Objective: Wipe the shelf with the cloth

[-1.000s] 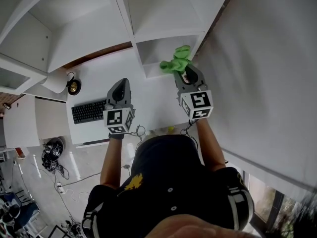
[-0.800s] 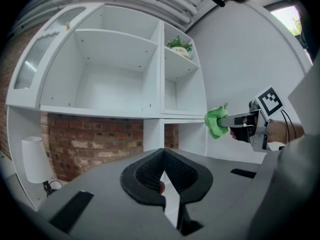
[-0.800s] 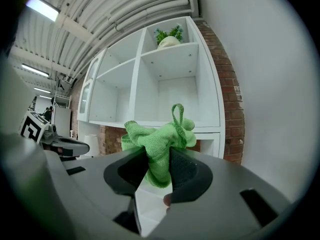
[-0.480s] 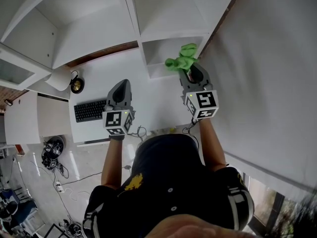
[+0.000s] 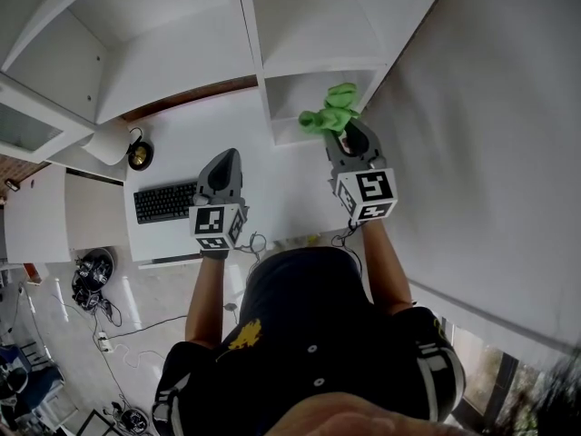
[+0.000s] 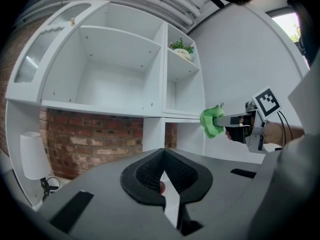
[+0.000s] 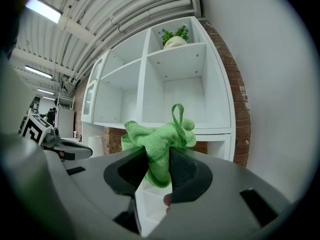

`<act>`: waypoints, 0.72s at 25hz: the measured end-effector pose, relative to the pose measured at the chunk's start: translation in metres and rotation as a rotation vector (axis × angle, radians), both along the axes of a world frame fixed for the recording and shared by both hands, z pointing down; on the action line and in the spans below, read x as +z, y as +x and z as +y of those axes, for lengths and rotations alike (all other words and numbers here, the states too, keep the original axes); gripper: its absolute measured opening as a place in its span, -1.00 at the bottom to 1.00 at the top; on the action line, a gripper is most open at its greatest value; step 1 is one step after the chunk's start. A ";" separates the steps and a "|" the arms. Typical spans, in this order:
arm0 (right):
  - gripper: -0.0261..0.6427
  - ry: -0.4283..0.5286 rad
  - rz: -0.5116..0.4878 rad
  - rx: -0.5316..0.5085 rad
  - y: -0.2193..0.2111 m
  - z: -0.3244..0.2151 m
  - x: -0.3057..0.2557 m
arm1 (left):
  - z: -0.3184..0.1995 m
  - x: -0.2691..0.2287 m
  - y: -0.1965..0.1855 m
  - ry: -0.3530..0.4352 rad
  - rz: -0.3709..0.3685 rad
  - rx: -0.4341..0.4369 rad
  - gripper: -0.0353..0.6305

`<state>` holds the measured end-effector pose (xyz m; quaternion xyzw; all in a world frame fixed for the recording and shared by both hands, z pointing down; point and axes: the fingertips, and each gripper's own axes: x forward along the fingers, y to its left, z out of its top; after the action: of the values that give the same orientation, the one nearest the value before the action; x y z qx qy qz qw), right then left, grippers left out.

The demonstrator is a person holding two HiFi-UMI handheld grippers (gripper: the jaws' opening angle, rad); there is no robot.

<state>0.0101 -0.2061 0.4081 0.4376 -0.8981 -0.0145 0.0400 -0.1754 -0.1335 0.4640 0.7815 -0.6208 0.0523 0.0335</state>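
Left gripper: fingers closed together, empty, over the white table. Right gripper: fingers clamped on the bunched green fabric cloth, near the white compartmented shelf. Contact cannot be confirmed. Wiping appears not yet started.

the shelf runs off the head view's edge at 12 o'clock, so its upper compartments are cut off. the person's body covers the near edge of the table at 6 o'clock. the lower end of the cloth is buried between the jaws of the right tool. the potted plant, at 12 o'clock in the right gripper view, is too small to name. the dark tangle on the floor, at 8 o'clock in the head view, is too small to tell. the corner at 5 o'clock is blurred.
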 end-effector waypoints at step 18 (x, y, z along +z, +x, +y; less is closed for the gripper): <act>-0.59 -0.004 0.017 -0.006 0.001 -0.002 0.002 | -0.005 -0.013 0.003 0.024 0.020 -0.011 -0.84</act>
<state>0.0112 -0.2084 0.4099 0.4348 -0.8991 -0.0166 0.0483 -0.1720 -0.1390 0.4509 0.7788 -0.6255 0.0367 0.0307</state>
